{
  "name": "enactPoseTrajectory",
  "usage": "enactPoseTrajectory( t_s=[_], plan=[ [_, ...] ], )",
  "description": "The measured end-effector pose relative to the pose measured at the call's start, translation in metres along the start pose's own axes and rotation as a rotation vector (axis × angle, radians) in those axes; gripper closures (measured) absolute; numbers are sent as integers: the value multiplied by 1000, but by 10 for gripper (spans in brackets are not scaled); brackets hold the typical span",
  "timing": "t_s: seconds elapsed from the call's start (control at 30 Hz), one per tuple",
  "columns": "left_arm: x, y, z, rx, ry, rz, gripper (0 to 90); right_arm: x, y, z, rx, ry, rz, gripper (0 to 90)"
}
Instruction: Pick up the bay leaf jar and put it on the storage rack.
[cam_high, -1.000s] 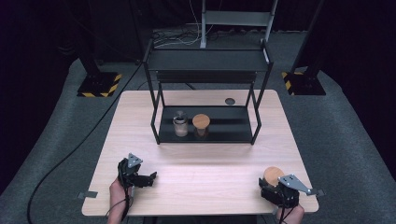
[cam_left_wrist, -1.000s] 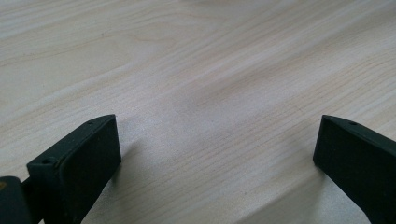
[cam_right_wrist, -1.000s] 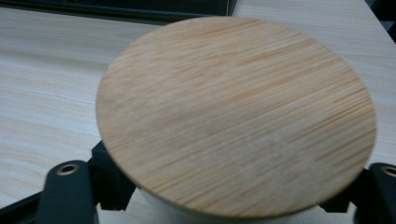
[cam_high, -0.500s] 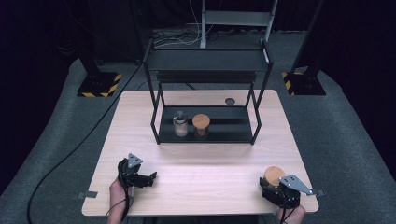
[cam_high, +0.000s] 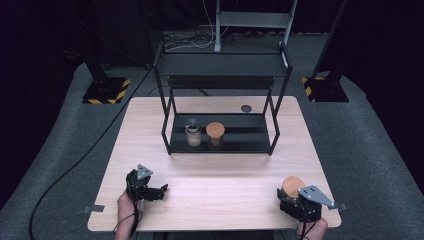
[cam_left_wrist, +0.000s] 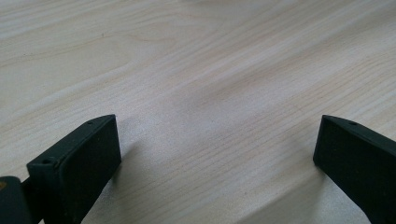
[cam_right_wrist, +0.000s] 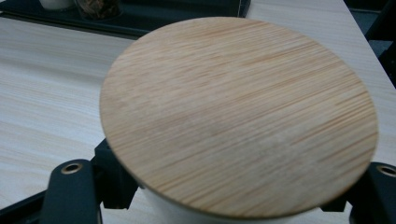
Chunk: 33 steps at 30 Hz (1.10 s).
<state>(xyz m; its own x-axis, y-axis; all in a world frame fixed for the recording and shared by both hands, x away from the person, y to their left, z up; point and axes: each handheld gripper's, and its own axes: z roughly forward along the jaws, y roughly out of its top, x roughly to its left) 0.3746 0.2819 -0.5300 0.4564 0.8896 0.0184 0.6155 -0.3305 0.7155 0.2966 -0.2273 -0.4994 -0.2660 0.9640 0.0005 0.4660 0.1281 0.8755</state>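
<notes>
Light wooden table (cam_high: 215, 195), black two-tier metal rack (cam_high: 222, 100) at its far side holding two small jars, right gripper (cam_high: 295, 200) at the near right corner clenched around a white jar with a round bamboo lid (cam_right_wrist: 238, 116), left gripper (cam_high: 150, 191) near left, jaws spread wide over bare wood

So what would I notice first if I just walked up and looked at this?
Probably the black metal shelf rack standing at the far middle of the pale wooden table, with a small glass jar and a round wooden-lidded jar side by side on its bottom tray. Next, at the near right corner, the right gripper is shut on a white jar with a round bamboo lid.
</notes>
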Motion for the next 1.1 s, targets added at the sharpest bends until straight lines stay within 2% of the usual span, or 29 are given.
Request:
enactPoseTrajectory(
  t_s=[0.4, 1.1],
  plan=[
    [0, 0, 0, 1, -1, -1, 3, 3, 8, 1, 0, 9, -26, 248],
    [1, 0, 0, 1, -4, -5, 3, 5, 18, 1, -1, 16, -44, 248]
  ],
)
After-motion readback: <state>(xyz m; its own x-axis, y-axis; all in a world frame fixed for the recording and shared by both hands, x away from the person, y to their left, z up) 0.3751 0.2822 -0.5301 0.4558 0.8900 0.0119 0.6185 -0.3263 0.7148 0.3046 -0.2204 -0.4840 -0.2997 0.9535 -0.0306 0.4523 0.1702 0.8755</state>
